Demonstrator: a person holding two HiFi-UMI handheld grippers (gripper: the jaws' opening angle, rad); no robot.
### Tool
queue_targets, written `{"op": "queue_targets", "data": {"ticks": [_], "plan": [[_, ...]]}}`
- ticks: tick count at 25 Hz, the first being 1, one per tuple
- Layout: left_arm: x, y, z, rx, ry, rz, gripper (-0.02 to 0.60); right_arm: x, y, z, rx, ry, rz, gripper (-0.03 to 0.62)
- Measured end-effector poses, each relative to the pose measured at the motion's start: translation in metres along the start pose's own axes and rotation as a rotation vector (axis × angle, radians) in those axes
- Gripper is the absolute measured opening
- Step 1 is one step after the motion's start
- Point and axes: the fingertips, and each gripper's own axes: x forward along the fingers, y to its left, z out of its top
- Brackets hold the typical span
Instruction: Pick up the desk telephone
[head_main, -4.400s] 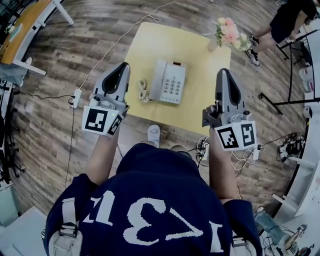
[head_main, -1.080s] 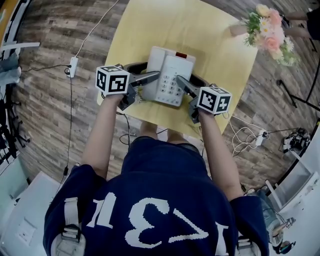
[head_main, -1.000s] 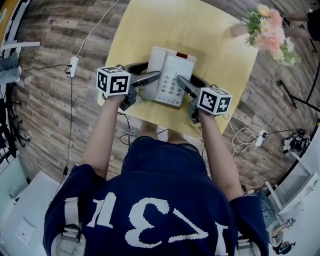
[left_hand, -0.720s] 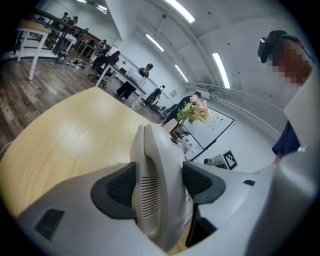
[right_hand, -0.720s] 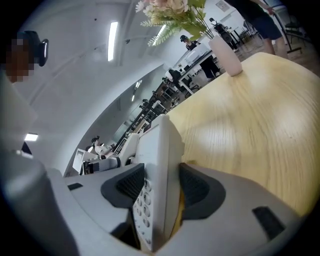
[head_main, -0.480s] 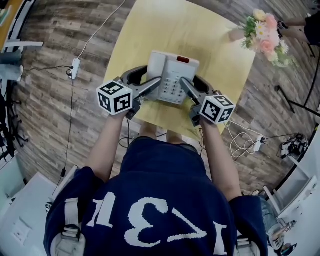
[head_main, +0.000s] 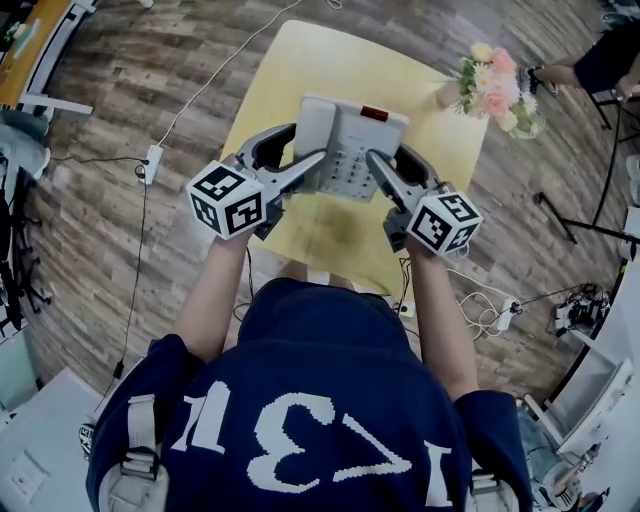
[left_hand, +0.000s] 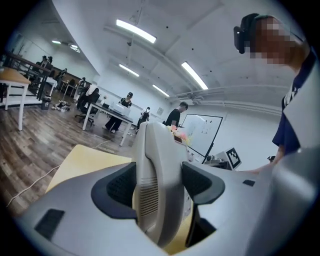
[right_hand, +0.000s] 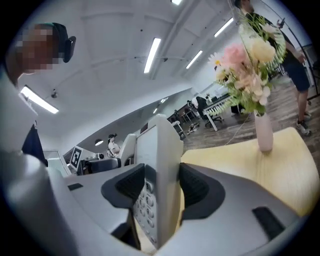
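Note:
The grey-white desk telephone (head_main: 350, 148) hangs in the air above the yellow table (head_main: 330, 232), carried between both grippers. My left gripper (head_main: 298, 152) is shut on its left edge, the handset side (left_hand: 155, 150), with the dark pads (left_hand: 119, 189) pressing on either face. My right gripper (head_main: 393, 162) is shut on the right edge, next to the keypad (right_hand: 145, 202); its pads (right_hand: 196, 187) squeeze the casing (right_hand: 162, 160). In the left gripper view the left gripper (left_hand: 159, 187) straddles the handset, and in the right gripper view the right gripper (right_hand: 162, 189) straddles the keypad edge.
A vase of pink and white flowers (head_main: 488, 85) stands at the table's far right corner, also seen as flowers (right_hand: 250, 70). A power strip (head_main: 152, 163) and cables lie on the wood floor to the left. Desks and people fill the room's background.
Both grippers have risen together with the telephone held between them, lifting it off the table toward the camera. Their marker cubes have rolled somewhat.

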Motion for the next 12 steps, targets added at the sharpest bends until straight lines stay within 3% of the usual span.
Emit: {"op": "queue_targets", "data": {"ticks": [12], "plan": [[-0.012,-0.046,0.090,0.150,-0.170,-0.030,0.293,-0.025,0.042,0.096,-0.201,-0.136,0.038,0.233]]}}
